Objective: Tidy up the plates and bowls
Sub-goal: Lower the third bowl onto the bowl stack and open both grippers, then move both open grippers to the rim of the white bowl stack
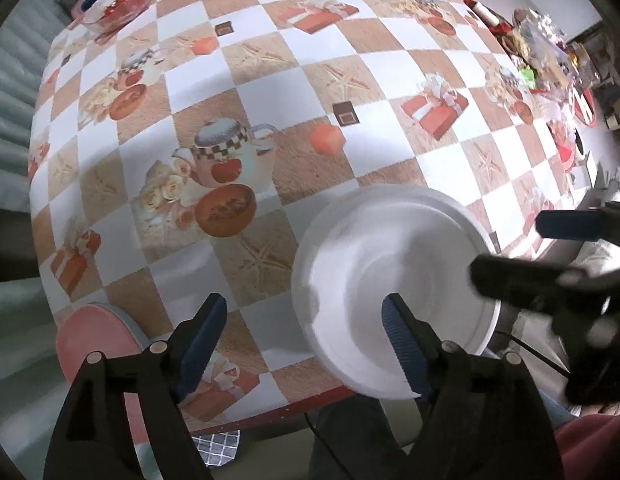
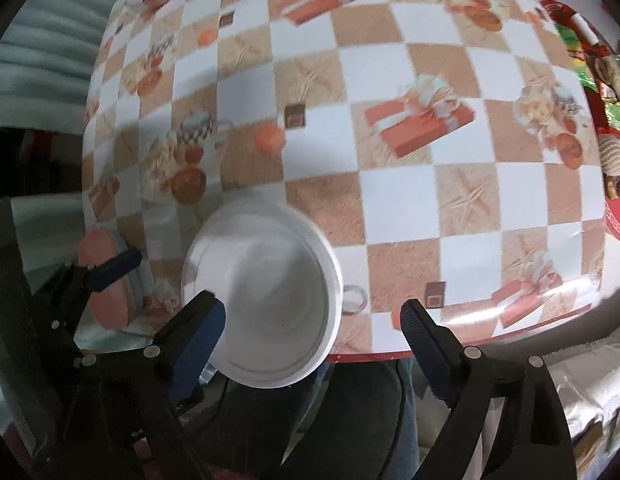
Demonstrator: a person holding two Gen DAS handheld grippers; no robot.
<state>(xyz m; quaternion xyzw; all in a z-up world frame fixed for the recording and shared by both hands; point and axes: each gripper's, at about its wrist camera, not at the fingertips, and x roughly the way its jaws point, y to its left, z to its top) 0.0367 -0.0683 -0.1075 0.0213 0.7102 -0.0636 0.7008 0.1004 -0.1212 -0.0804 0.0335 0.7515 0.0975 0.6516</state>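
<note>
A white bowl (image 1: pixel 393 292) sits at the near edge of the checkered table and hangs a little over it; it also shows in the right wrist view (image 2: pixel 266 300). My left gripper (image 1: pixel 304 338) is open, its right finger over the bowl's near side. My right gripper (image 2: pixel 310 324) is open, its left finger by the bowl's left rim. A pink plate (image 1: pixel 92 340) on a grey one lies at the table's near left corner, also in the right wrist view (image 2: pixel 104 280). The right gripper (image 1: pixel 521 248) shows blurred at the right of the left wrist view.
A glass bowl (image 1: pixel 118 0) with red contents stands at the far left. Packets, jars and red dishes (image 1: pixel 549 52) crowd the far right edge, also in the right wrist view (image 2: pixel 605 92). The table's red front edge (image 2: pixel 429 354) runs close below the grippers.
</note>
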